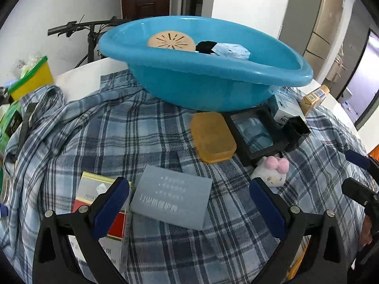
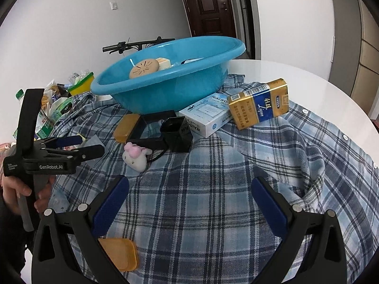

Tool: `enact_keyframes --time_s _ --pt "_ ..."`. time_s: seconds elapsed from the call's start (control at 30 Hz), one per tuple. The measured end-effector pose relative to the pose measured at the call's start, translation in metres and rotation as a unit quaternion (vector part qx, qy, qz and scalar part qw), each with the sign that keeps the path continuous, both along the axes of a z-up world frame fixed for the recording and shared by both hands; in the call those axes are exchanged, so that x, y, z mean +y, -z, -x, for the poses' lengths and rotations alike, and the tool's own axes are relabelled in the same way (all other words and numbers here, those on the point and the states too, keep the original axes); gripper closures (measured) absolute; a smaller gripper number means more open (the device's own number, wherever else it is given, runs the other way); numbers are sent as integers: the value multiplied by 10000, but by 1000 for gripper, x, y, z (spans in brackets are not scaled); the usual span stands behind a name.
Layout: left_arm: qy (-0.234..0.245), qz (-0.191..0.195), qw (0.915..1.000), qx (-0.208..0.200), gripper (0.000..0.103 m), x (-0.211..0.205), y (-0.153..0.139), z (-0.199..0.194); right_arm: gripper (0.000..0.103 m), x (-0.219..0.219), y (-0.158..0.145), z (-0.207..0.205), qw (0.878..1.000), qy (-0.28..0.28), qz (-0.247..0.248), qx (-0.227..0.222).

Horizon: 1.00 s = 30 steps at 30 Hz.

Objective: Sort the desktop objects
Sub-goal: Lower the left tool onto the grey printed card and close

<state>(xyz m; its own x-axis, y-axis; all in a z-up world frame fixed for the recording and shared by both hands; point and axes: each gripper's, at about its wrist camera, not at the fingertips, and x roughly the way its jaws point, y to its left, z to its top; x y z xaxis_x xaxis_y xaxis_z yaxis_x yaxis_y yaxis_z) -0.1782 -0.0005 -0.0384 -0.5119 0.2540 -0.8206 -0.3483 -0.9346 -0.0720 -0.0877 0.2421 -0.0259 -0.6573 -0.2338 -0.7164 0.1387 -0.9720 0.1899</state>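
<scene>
One blue basin [image 1: 213, 87] stands far on the plaid cloth [image 1: 146, 132]. Three cigarette packs: red-white [image 1: 94, 194], gold [image 2: 259, 104], white-blue [image 2: 206, 114]. Two amber cases [image 1: 213, 139] [image 2: 120, 253], one plush toy [image 2: 137, 156], one grey card [image 1: 173, 201].

I see blue/white plaid cloth [image 2: 213, 189], turquoise basin [image 1: 213, 90] w/ tan disc [image 1: 171, 41], amber case [image 1: 213, 139], gold/navy pack [image 2: 259, 104], red/white/gold pack [image 1: 99, 201], grey card [image 1: 173, 201], pink-eared white plush [image 2: 137, 156].

Red cigarette pack [image 1: 104, 215] partly behind left claw [image 1: 189, 203]
</scene>
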Motion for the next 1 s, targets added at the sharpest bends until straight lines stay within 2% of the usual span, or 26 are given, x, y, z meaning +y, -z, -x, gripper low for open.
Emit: enact_keyframes --time_s 0.13,0.27,0.43,0.47,0.53,0.6,0.73,0.8,0.83,0.87,1.0 --pt "103 35 9999 -27 27 2 0 5 1 2 1 3 10000 48 19 -39" --pt "110 66 9999 -12 37 0 -2 6 1 1 0 4 10000 36 30 -39" --pt "175 104 9998 -5 36 -3 -1 7 1 -3 0 5 10000 -18 27 -34" --pt "163 133 9998 0 25 -3 0 8 1 -4 0 6 10000 -29 25 -43" --pt "132 207 9997 -92 14 -3 5 11 1 -5 1 5 10000 -48 31 -64" --pt "157 178 9994 -239 14 -4 11 14 1 -5 0 5 10000 -40 29 -61" --pt "238 409 9988 -135 14 0 15 10 1 -3 -1 6 10000 12 23 -53" --pt "182 320 9992 -170 15 -3 14 10 1 -2 -1 7 10000 31 47 -57" --pt "144 261 9994 -189 28 -5 13 10 1 -2 -2 8 10000 32 63 -57" --pt "92 194 9995 -240 33 -8 12 10 1 -2 -2 8 10000 26 72 -55" --pt "128 47 9992 -385 35 -12 8 5 1 -3 -2 8 10000 -8 76 -53"
